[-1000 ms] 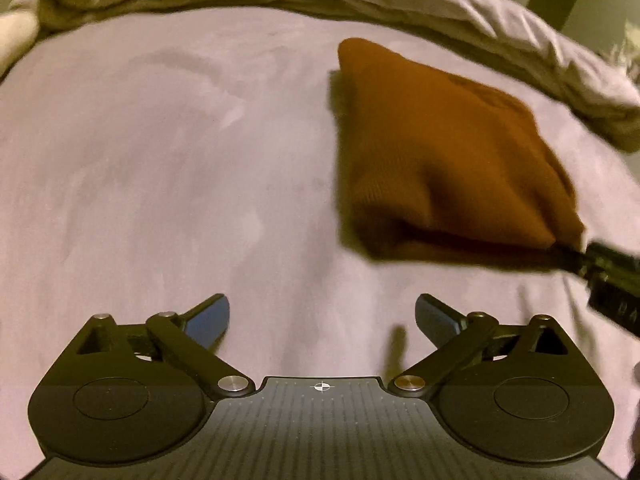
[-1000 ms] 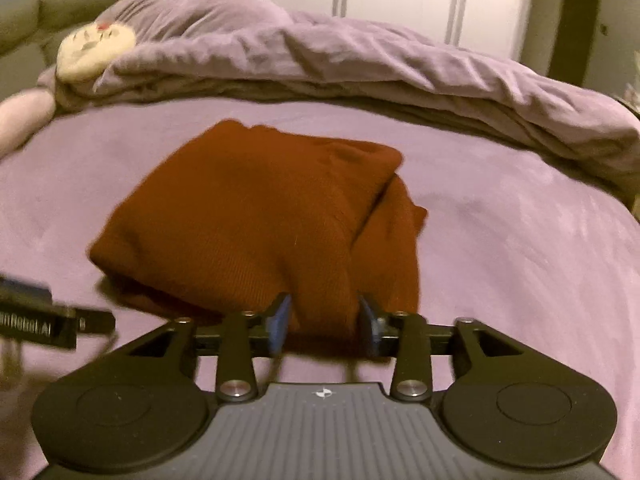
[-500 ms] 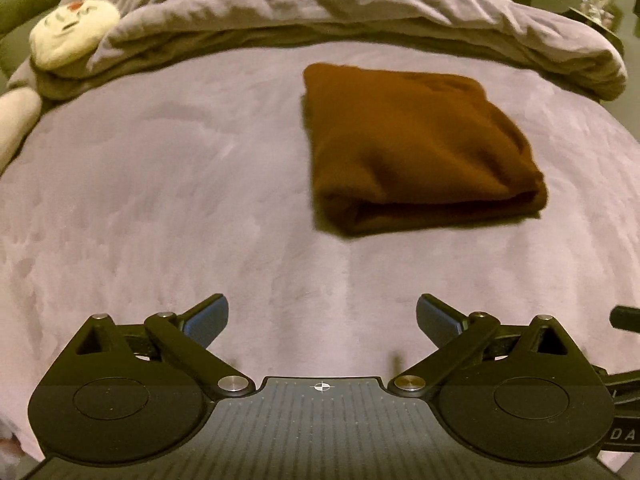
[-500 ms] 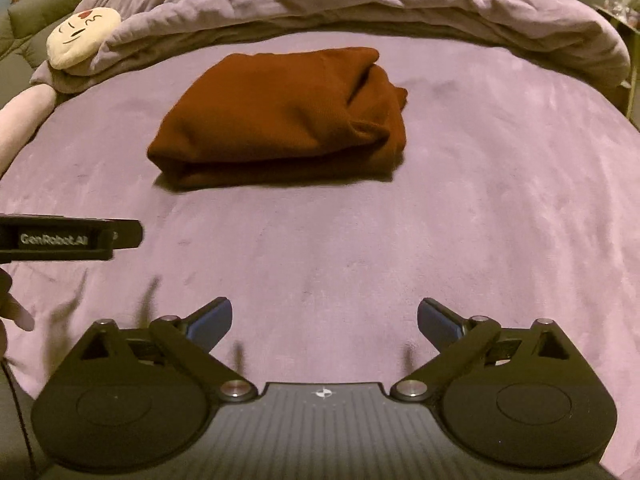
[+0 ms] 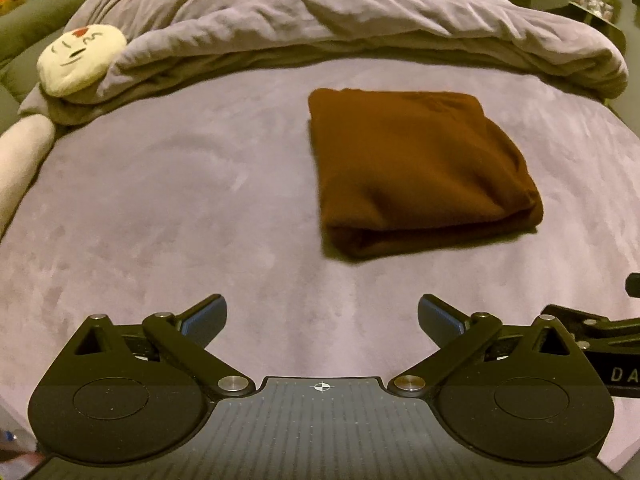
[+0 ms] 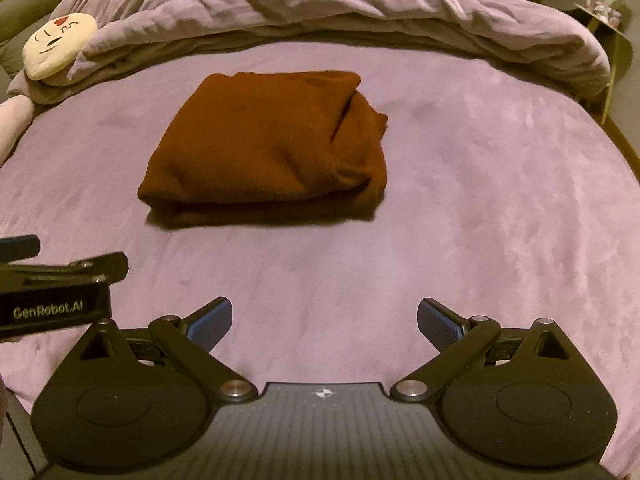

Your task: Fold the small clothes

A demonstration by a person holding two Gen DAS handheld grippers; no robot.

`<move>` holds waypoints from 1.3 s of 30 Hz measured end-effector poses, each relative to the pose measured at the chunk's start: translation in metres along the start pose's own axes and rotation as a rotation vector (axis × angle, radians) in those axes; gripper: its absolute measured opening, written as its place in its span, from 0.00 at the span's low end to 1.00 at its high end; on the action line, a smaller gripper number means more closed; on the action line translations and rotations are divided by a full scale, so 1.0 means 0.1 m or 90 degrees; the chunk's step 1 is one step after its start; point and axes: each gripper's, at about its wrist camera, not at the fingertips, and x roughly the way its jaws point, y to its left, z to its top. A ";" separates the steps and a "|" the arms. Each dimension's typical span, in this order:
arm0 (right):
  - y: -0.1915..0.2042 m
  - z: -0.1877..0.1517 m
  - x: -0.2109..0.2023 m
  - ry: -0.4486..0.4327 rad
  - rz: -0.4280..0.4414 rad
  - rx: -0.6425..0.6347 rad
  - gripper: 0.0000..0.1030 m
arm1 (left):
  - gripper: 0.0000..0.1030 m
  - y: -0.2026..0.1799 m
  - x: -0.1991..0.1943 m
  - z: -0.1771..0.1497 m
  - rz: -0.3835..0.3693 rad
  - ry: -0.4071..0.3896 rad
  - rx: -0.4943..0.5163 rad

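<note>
Folded rust-brown knit garment, lying flat as a thick rectangle on the mauve plush bed cover, layered edges turned toward the cameras, one loose flap tucked in along its right side in the right wrist view. Well ahead of both pairs of jaws, touching neither. Left gripper spread wide, blue pads apart, nothing between them but bare cover; garment ahead and to the right of it. Right gripper released too, having just been opening, jaws now fully apart with only cover between the pads; garment ahead and slightly to the left. Each tool's black body poking into the other's view at the near side edge, white lettering readable on the left one.

Beyond the garment, a rumpled lilac duvet heaped across the far end of the bed. At its left end, a cream round plush cushion with a stitched face, half tucked under the duvet. Pale bolster along the left edge. Dim room behind: white cupboard doors, an olive sofa at the far left, a small cluttered side table at the far right
</note>
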 end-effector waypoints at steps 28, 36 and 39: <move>0.06 0.11 -0.09 -0.028 -0.013 -0.015 0.96 | 1.00 0.02 -0.01 0.02 -0.026 0.016 -0.015; 0.05 0.13 -0.11 -0.034 -0.015 -0.016 0.96 | 1.00 0.01 0.00 0.03 -0.026 0.016 -0.013; 0.06 0.14 -0.11 -0.037 -0.018 -0.019 0.96 | 1.00 0.01 0.00 0.03 -0.027 0.016 -0.013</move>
